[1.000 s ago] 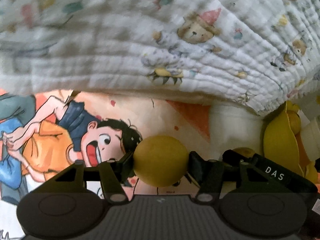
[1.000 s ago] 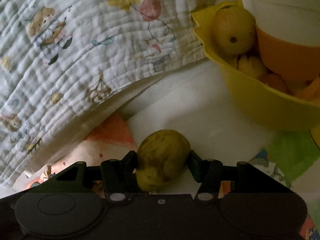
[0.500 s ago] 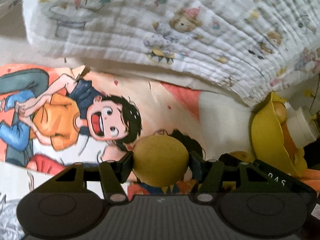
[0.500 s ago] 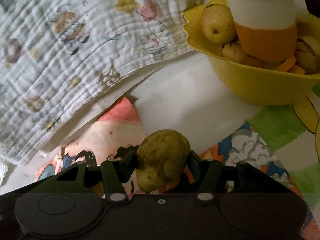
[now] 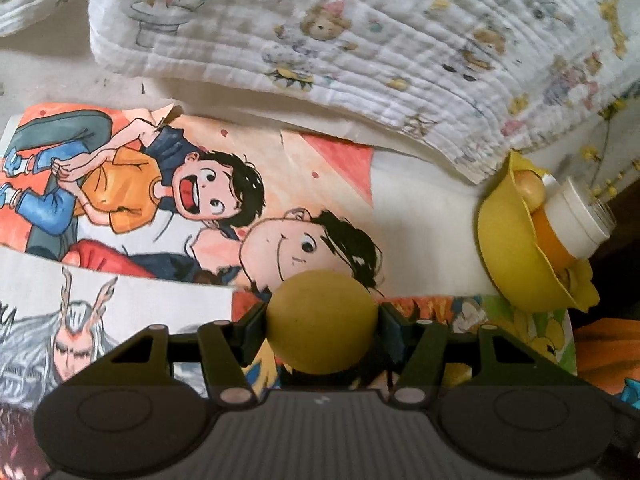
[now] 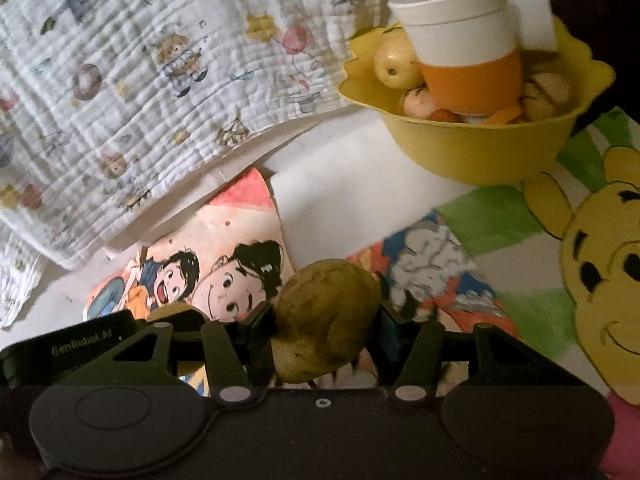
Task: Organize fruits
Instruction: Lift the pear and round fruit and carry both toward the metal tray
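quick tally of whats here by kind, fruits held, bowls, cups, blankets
fruits held: 2, round yellow fruit in the left hand-held gripper, mottled green fruit in the right hand-held gripper
yellow bowl: 1
orange and white cup: 1
printed blanket: 1
total: 5

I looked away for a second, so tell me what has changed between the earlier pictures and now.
Both grippers pulled back from the blanket, so more of the drawings and the yellow bowl shows. Nothing was grabbed or released: the left gripper still clamps the round yellow fruit, the right gripper the greenish fruit.
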`<state>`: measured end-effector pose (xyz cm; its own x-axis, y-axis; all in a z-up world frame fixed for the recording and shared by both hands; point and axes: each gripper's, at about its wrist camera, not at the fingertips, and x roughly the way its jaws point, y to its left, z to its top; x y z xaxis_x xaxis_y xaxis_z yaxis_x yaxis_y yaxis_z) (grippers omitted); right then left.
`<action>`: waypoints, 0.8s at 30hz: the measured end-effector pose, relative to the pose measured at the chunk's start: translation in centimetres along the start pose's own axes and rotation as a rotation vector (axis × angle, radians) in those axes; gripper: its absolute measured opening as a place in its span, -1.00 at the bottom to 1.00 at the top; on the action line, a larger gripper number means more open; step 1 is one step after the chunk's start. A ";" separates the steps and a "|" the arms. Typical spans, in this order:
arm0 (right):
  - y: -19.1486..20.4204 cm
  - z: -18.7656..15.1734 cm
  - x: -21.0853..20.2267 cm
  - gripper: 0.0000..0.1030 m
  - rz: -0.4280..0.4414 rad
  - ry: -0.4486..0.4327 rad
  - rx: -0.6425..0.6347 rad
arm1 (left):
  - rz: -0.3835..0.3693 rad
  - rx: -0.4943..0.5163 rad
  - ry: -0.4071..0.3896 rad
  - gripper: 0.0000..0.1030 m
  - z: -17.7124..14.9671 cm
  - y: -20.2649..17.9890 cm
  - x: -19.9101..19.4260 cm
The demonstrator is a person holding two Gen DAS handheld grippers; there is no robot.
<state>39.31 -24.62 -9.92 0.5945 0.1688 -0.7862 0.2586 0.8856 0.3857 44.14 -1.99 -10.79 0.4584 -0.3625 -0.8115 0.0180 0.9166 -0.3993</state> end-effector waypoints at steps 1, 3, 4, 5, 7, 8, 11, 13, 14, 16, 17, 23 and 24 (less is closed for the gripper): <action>-0.3 -0.2 -0.5 0.11 0.001 -0.001 -0.003 | -0.001 0.004 -0.002 0.23 -0.4 -0.2 -0.3; -0.9 -0.7 -1.5 0.11 0.003 0.002 -0.011 | -0.003 0.009 -0.003 0.23 -1.2 -0.7 -0.8; -1.2 -1.0 -2.0 0.11 0.005 0.004 -0.018 | -0.002 0.011 -0.004 0.23 -1.6 -0.9 -1.0; -1.5 -1.3 -2.5 0.11 0.008 0.008 -0.028 | 0.000 0.014 -0.005 0.23 -2.1 -1.1 -1.4; -2.1 -1.8 -3.5 0.11 0.012 0.016 -0.046 | 0.003 0.017 -0.007 0.23 -3.0 -1.4 -2.0; -2.3 -2.1 -3.9 0.11 0.012 0.019 -0.053 | 0.003 0.016 -0.006 0.23 -3.4 -1.5 -2.2; -3.0 -3.1 -5.3 0.11 0.015 0.025 -0.076 | 0.003 0.016 -0.006 0.23 -4.8 -1.9 -3.0; -3.5 -3.8 -6.2 0.11 0.017 0.028 -0.090 | 0.002 0.022 -0.003 0.23 -5.7 -2.3 -3.5; -3.7 -4.2 -6.7 0.11 0.018 0.030 -0.100 | 0.000 0.026 -0.001 0.23 -6.3 -2.5 -3.8; -4.1 -4.9 -7.5 0.11 0.022 0.035 -0.118 | -0.002 0.033 0.005 0.23 -7.3 -2.8 -4.2; -4.3 -5.2 -7.9 0.11 0.026 0.037 -0.130 | -0.005 0.037 0.009 0.23 -7.8 -3.0 -4.3; -5.5 -6.9 -10.4 0.11 0.054 0.044 -0.213 | -0.010 0.073 0.034 0.23 -10.6 -4.2 -4.6; -5.6 -7.1 -10.6 0.11 0.055 0.046 -0.221 | -0.011 0.076 0.036 0.23 -10.9 -4.4 -4.7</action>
<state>26.12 -28.31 -7.17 0.5662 0.2349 -0.7901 0.0502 0.9469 0.3175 32.18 -6.15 -9.91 0.4256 -0.3774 -0.8224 0.0906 0.9221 -0.3762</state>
